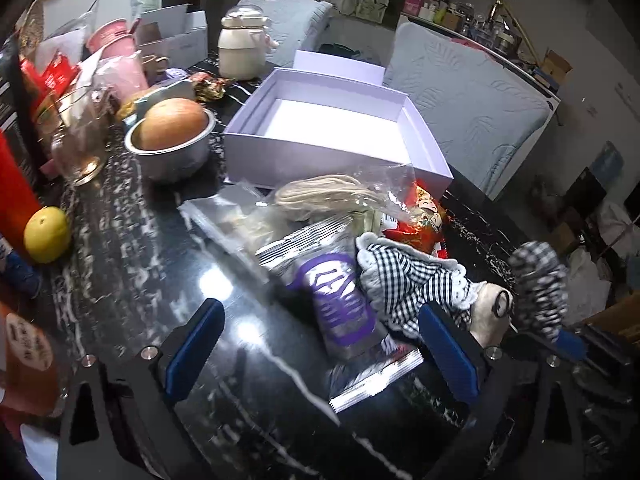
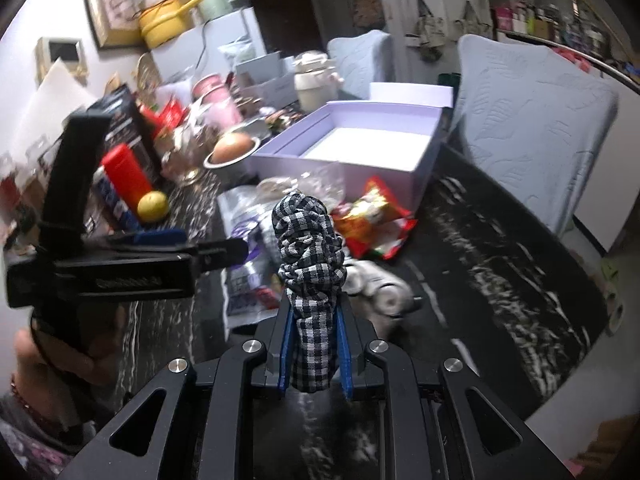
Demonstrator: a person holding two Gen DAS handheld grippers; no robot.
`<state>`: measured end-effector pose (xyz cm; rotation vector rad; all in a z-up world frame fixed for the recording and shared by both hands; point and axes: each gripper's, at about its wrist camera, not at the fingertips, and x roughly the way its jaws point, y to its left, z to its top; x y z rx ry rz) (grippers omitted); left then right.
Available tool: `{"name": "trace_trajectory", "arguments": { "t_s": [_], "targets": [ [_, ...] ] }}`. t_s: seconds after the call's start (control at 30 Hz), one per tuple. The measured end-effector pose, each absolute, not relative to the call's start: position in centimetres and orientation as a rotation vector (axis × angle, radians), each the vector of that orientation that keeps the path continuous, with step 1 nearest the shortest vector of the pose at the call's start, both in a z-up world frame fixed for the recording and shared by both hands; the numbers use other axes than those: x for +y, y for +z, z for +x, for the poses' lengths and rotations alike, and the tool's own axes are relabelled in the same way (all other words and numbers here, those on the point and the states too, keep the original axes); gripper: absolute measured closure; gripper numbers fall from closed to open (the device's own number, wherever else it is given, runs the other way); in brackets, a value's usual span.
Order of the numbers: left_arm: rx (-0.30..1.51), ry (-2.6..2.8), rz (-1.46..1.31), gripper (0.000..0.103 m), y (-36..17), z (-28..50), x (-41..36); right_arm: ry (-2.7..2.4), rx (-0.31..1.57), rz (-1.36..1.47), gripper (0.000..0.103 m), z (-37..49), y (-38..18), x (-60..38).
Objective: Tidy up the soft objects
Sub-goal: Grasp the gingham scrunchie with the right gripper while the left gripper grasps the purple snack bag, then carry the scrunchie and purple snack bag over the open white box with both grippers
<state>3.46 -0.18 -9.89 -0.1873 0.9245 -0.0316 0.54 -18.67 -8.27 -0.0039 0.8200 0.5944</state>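
In the left wrist view my left gripper (image 1: 320, 344) stands open low over the black marble table (image 1: 140, 240). A silver and purple foil pouch (image 1: 340, 304) lies between its blue pads (image 1: 196, 340), untouched. Beside the pouch lies a soft doll in a checked dress (image 1: 404, 276), close to the right-hand pad. My right gripper (image 2: 313, 312) is shut on a bunched black-and-white checked fabric piece (image 2: 308, 248) that sticks up above its fingers; the same fabric piece (image 1: 538, 288) shows at the right of the left wrist view. An open lavender box (image 1: 312, 152) stands behind the pile with nothing in it.
A clear bag of cream cord (image 1: 320, 196) and a red snack packet (image 2: 372, 220) lie before the box (image 2: 400, 184). A steel bowl (image 1: 172, 156), a glass (image 1: 80, 136), a lemon (image 1: 46, 234) and a cream jug (image 1: 240, 48) crowd the left. Quilted chairs (image 1: 468, 108) stand beyond.
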Motion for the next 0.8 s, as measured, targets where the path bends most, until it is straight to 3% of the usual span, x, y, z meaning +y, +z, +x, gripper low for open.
{"name": "trace_trajectory", "arguments": {
  "t_s": [0.1, 0.17, 0.3, 0.43, 0.8],
  "targets": [
    [0.958, -0.022, -0.176, 0.021, -11.0, 4.7, -0.8, 0.558, 0.818, 0.004, 0.084, 1.0, -8.2, -19.9],
    [0.967, 0.003, -0.173, 0.038, -11.6, 5.1, -0.9, 0.539, 0.828, 0.012, 0.084, 1.4, -8.3, -20.6],
    [0.970, 0.001, -0.167, 0.045, -12.5, 5.4, -1.2, 0.522, 0.846, 0.024, 0.084, 1.9, -8.8, -21.3],
    [0.963, -0.003, -0.113, 0.068, -12.6, 5.3, -2.2, 0.519, 0.850, 0.025, 0.084, 2.2, -9.1, -21.5],
    [0.909, -0.025, -0.116, 0.072, -10.4, 2.4, -1.9, 0.521, 0.854, 0.052, 0.084, 1.9, -9.6, -22.0]
  ]
}}
